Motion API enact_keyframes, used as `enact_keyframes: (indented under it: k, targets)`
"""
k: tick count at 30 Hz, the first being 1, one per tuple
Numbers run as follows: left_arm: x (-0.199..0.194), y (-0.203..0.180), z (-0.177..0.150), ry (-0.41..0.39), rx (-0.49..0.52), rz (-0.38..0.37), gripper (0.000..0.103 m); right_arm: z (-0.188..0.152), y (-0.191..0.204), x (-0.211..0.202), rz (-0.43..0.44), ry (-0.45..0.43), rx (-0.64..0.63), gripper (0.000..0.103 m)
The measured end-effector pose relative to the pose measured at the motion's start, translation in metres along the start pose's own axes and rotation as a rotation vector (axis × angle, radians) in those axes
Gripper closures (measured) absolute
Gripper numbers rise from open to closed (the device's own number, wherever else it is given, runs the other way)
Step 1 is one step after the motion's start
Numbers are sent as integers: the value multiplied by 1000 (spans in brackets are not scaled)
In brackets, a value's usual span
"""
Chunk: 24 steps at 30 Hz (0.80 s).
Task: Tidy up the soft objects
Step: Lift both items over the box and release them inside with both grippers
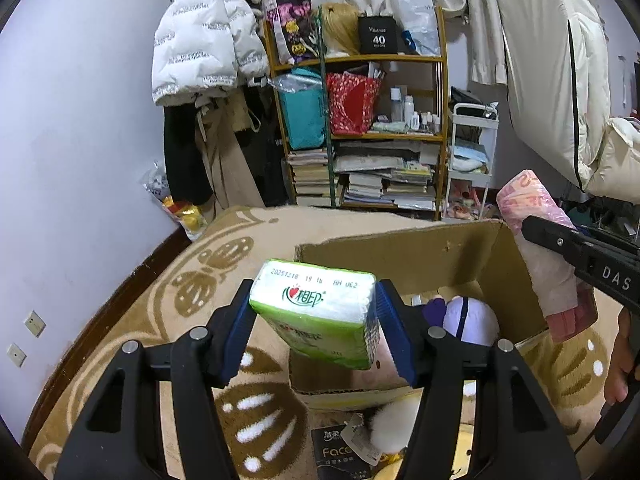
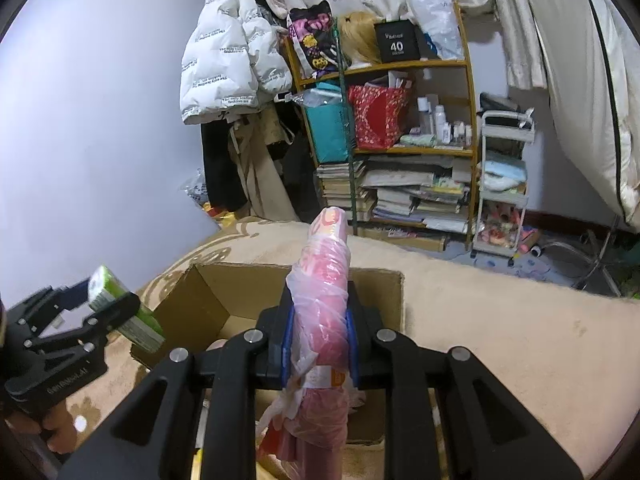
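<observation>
My left gripper (image 1: 316,312) is shut on a green and white tissue pack (image 1: 320,316) and holds it above the near left edge of an open cardboard box (image 1: 400,256). My right gripper (image 2: 318,324) is shut on a pink roll wrapped in clear plastic (image 2: 324,280) and holds it upright over the same box (image 2: 248,292). The roll also shows at the right of the left wrist view (image 1: 540,240). The tissue pack shows at the left of the right wrist view (image 2: 116,304). A white and purple plush toy (image 1: 468,320) lies inside the box.
The box stands on a beige patterned blanket (image 1: 160,312). A black tissue pack (image 1: 340,452) and a white fluffy thing (image 1: 392,424) lie near me. A wooden shelf (image 1: 360,120) with books and bags, hanging coats (image 1: 204,52) and a white cart (image 2: 504,184) stand behind.
</observation>
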<state>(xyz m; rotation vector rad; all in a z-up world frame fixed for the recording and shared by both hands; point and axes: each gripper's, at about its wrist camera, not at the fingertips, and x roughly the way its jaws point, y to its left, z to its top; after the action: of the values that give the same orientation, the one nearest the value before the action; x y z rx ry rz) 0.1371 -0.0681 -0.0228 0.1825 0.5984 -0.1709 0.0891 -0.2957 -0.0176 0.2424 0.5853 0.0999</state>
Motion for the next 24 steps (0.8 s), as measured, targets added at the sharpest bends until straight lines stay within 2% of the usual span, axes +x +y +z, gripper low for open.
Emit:
enact_keyframes:
  k: [6, 11, 13, 16, 18, 20, 22, 24]
  targets:
    - [10, 4, -4, 50, -22, -18, 43, -3, -10, 10, 40, 52, 70, 78]
    - [16, 7, -7, 78, -39, -34, 32, -7, -14, 16, 39, 86, 87, 74]
    - [17, 7, -7, 80, -37, -33, 31, -7, -14, 18, 50, 97, 93, 68]
    - [21, 6, -9, 96, -39, -37, 30, -9, -14, 20, 50, 111, 87, 67]
    - [21, 6, -10, 102, -42, -34, 24, -11, -13, 21, 48, 117, 82, 61]
    - [20, 6, -11, 96, -40, -24, 22, -11, -13, 19, 55, 117, 83, 48]
    - [18, 5, -12, 100, -34, -19, 21, -12, -13, 16, 57, 109, 85, 47]
    - [15, 6, -12, 101, -31, -18, 21, -12, -13, 14, 59, 113, 89, 41]
